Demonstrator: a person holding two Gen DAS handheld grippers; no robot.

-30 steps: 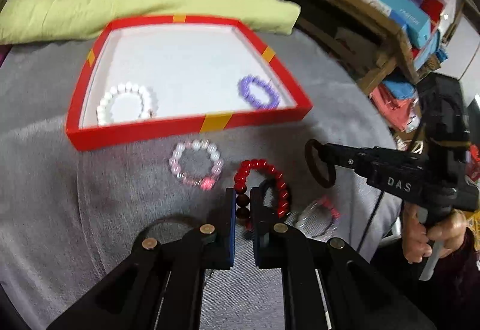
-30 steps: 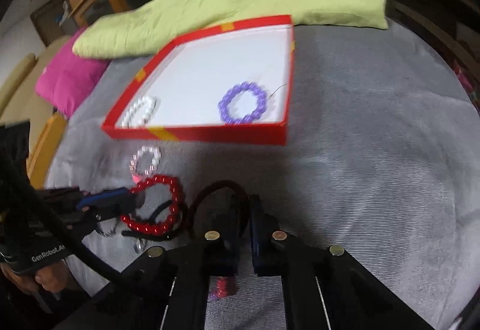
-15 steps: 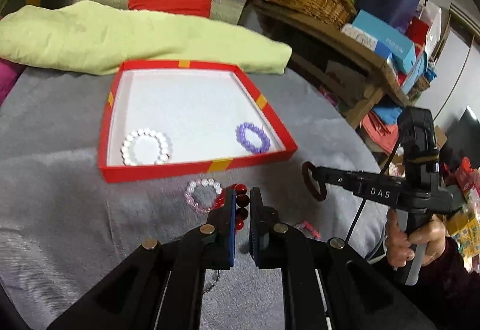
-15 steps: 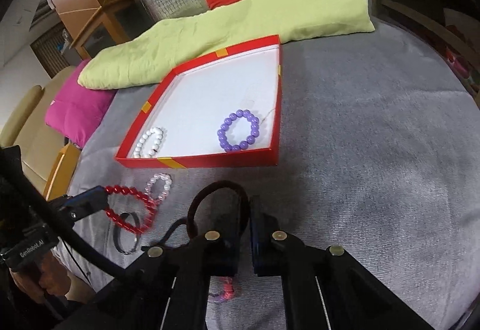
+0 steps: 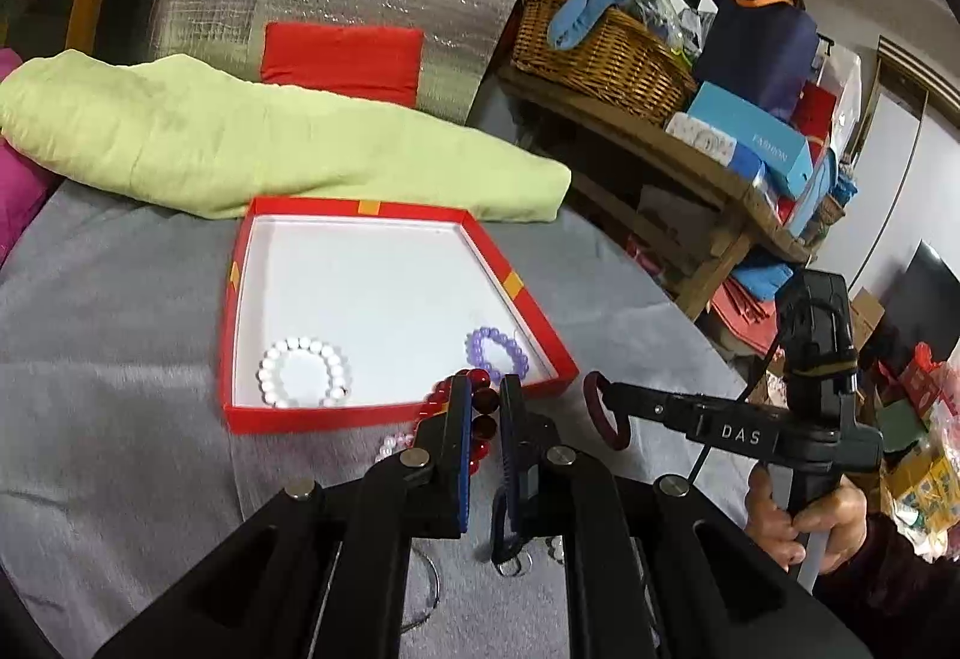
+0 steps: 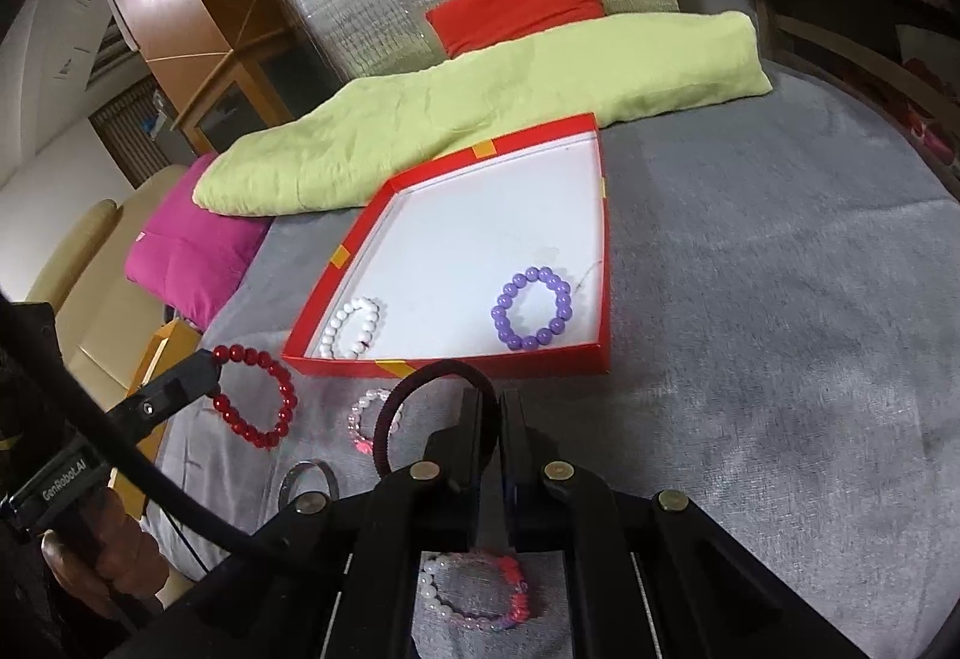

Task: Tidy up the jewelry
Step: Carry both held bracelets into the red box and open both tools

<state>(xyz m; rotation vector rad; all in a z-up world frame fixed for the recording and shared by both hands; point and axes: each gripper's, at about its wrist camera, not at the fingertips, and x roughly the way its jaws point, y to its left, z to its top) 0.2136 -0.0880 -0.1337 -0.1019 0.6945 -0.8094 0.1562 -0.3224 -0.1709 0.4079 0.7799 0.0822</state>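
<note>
My left gripper [image 5: 483, 389] is shut on a red bead bracelet [image 5: 485, 400], which hangs above the grey cloth just before the red box [image 5: 336, 416]. The right wrist view shows that bracelet [image 6: 258, 396] dangling from the left gripper [image 6: 210, 366]. My right gripper [image 6: 499, 407] is shut on a dark maroon band [image 6: 414, 392], which the left wrist view shows as a loop [image 5: 606, 413] in the air. Inside the box [image 6: 510, 362] lie a white bracelet [image 6: 351, 326] and a purple bracelet [image 6: 531, 308].
On the grey cloth lie a pale pink bracelet [image 6: 369, 419], a metal ring [image 6: 309, 479] and a pink-and-white bracelet [image 6: 474, 587]. A green cloth [image 5: 270, 143] lies behind the box. A wicker basket [image 5: 600, 53] and a crowded shelf stand at the right.
Both grippers have risen. The red bracelet has left the cloth and now hangs by the box's front wall. The maroon band has gone up with the right gripper.
</note>
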